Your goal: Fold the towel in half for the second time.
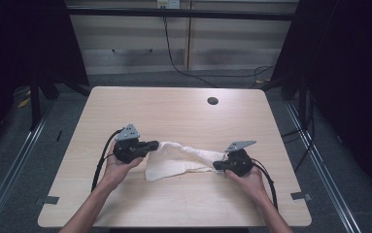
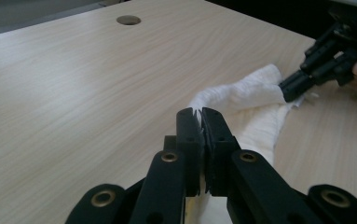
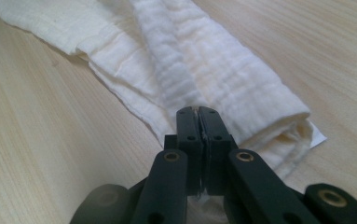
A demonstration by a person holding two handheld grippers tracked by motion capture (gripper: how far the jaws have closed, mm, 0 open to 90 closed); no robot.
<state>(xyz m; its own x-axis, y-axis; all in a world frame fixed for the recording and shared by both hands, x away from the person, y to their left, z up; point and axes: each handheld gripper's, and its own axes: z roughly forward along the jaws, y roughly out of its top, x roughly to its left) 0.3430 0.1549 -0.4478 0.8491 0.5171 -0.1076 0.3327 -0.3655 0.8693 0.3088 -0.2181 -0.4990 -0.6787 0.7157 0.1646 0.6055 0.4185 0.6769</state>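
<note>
Left jaws: left gripper (image 1: pixel 150 145) is pinching one end of the white cloth (image 1: pixel 178 160), jaws pressed together on it.
Right jaws: right gripper (image 1: pixel 216 166) is pinching the opposite end.
Cloth: one, bunched, sagging between the two grippers and partly resting on the tabletop (image 1: pixel 174 111).
Nearby: one round hole (image 1: pixel 212 101) sitting well beyond the cloth.
Room: pale wood tabletop, grey floor, cables trailing behind.

High view: table (image 1: pixel 174 116) evenly lit from overhead, surroundings near black from 9 to 3 o'clock. Shadows soft. Gripper views: near jaws blurred at 6 o'clock, no glare.
</note>
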